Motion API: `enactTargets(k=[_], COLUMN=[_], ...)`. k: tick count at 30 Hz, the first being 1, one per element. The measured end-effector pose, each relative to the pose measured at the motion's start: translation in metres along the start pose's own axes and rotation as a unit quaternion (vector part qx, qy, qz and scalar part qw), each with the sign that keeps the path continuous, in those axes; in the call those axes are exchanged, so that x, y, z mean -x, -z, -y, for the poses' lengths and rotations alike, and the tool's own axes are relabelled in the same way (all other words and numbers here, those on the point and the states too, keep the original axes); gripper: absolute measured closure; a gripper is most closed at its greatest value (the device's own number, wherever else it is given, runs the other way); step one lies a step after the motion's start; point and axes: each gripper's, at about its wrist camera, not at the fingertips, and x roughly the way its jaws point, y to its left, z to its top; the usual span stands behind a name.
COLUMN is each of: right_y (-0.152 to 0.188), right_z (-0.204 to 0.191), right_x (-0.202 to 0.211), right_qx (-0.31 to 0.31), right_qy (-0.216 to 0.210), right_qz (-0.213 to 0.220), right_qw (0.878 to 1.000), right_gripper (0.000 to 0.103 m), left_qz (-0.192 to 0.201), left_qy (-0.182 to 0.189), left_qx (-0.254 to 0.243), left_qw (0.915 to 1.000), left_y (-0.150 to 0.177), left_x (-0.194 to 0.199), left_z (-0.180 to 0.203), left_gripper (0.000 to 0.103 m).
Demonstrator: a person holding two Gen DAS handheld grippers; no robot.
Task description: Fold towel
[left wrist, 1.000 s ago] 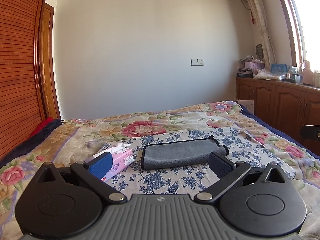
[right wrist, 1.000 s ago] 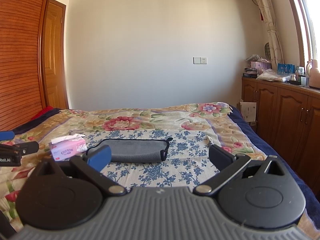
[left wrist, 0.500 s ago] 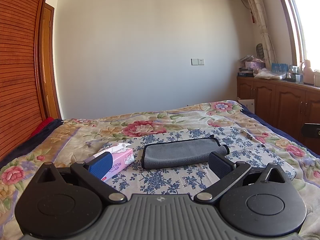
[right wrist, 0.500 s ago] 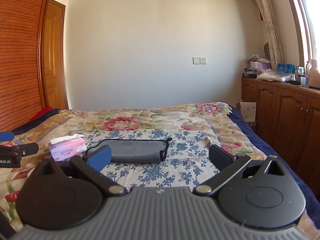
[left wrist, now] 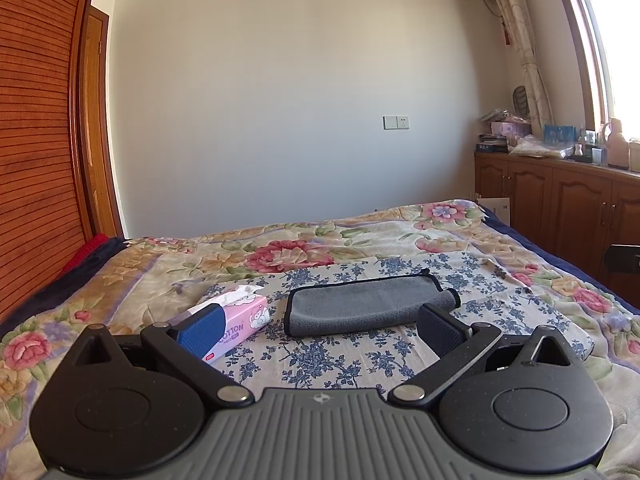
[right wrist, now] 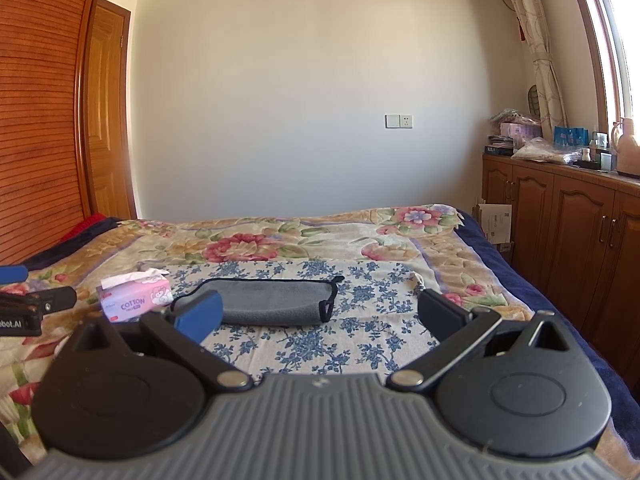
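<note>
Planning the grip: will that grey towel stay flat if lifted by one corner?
Probably not. The towel lies soft and rounded at its fold, so it should droop and unfold. Its plush surface likely grips the pads well, and it looks light.

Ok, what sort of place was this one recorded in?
Most likely a home bedroom. A bed with a floral bedspread fills the view, a wooden door stands at the left, and wooden cabinets run under a curtained window at the right. A grey towel lies on the bed.

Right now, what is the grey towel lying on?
The grey towel lies folded on a blue-flowered cloth spread over the floral bedspread. Whatever lies between its folds or directly beneath it is covered.
</note>
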Motion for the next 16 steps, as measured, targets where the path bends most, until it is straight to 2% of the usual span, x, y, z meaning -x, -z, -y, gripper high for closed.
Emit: enactTargets(k=[16], right_y=[0.0002], right_z=[-0.0005], right_x=[0.0001], right_qx=[0.000], right_qy=[0.000], right_qz=[0.000], right_qw=[1.000], right_gripper=[0.000], left_qz=[0.000], left_qy=[0.000], left_qx=[-0.001], left_qw=[1.0000], left_y=[0.0009], left_x=[-0.0006], left_z=[0.0000], left_gripper=[0.000])
